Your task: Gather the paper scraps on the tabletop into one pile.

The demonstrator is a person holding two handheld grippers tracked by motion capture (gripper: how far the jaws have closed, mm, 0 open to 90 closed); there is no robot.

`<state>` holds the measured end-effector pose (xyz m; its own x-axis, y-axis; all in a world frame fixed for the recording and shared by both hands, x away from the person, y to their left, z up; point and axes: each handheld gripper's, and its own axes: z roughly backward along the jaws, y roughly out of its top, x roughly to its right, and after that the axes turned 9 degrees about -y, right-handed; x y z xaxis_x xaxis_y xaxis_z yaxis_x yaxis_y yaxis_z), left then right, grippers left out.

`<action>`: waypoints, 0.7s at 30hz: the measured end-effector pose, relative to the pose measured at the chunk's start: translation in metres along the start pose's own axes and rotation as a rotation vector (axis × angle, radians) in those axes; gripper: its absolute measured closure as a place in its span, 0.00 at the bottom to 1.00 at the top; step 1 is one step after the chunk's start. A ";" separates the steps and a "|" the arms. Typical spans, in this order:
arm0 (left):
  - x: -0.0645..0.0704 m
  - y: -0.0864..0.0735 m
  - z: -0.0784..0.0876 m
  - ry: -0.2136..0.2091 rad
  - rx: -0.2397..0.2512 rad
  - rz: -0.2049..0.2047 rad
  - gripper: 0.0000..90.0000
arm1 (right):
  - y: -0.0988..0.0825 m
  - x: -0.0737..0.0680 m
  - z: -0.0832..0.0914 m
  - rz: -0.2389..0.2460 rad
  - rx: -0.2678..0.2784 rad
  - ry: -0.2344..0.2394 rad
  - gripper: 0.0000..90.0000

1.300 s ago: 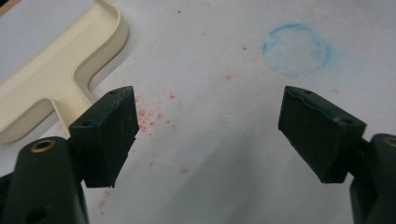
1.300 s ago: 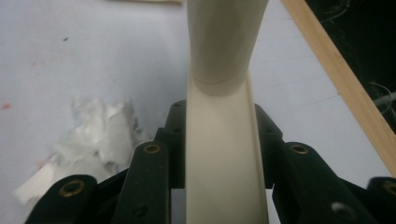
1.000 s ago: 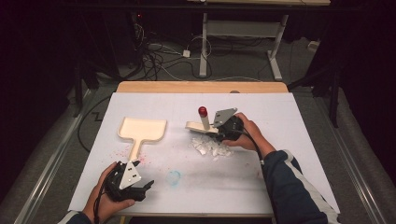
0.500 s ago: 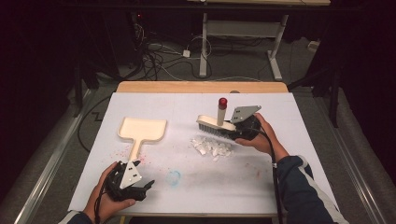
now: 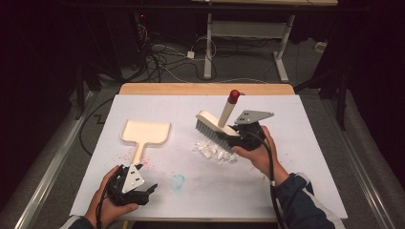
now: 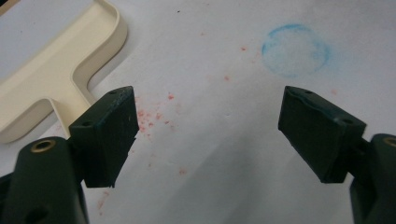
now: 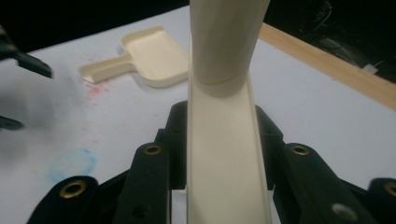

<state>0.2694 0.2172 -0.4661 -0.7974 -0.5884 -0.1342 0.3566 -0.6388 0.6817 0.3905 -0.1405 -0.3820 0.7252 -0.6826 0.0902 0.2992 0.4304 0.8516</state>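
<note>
A cream hand brush (image 5: 216, 122) with grey bristles and a red-tipped handle hangs tilted above the table, and my right gripper (image 5: 235, 138) is shut on its back. In the right gripper view the brush body (image 7: 226, 154) runs up between the two black jaws. Below the bristles lies a small pile of white crumbs (image 5: 215, 151). A cream dustpan (image 5: 144, 133) lies flat at the centre left; its handle (image 6: 51, 81) shows in the left gripper view. My left gripper (image 5: 143, 193) rests near the front edge, open, with nothing between its pads (image 6: 112, 133).
White paper (image 5: 296, 143) covers the table, with a wooden strip (image 5: 205, 88) along its far edge. Red specks (image 6: 156, 116) and a blue smudged ring (image 5: 177, 181) mark the paper. Cables and a desk frame (image 5: 248, 43) stand on the dark floor beyond.
My right gripper has lifted the brush off the crumb pile and carried it up and slightly right, tilting the handle upward. The left gripper has stayed put.
</note>
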 end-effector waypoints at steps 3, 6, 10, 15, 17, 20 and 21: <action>0.000 0.000 0.001 0.002 -0.001 -0.002 0.22 | -0.002 -0.026 -0.009 -0.042 -0.007 0.028 0.75; 0.002 0.000 0.001 0.004 -0.001 -0.006 0.22 | -0.007 -0.050 -0.028 -0.041 -0.040 0.049 0.75; 0.001 -0.001 0.002 0.002 0.002 -0.006 0.22 | -0.016 -0.061 -0.053 -0.078 -0.101 0.046 0.75; 0.001 -0.001 0.003 0.000 0.007 -0.001 0.22 | -0.025 -0.057 -0.067 -0.128 -0.122 -0.048 0.75; 0.002 -0.001 0.002 -0.002 0.006 -0.003 0.22 | -0.027 -0.049 -0.068 -0.167 -0.124 -0.070 0.75; 0.002 -0.001 0.002 -0.004 0.003 -0.006 0.22 | -0.032 -0.040 -0.066 -0.203 -0.131 -0.117 0.74; 0.002 -0.001 0.002 -0.005 0.003 -0.006 0.22 | -0.034 -0.037 -0.065 -0.216 -0.130 -0.130 0.74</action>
<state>0.2661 0.2174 -0.4654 -0.8016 -0.5825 -0.1347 0.3508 -0.6406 0.6831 0.3935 -0.0913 -0.4480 0.5532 -0.8330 -0.0135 0.5211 0.3333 0.7857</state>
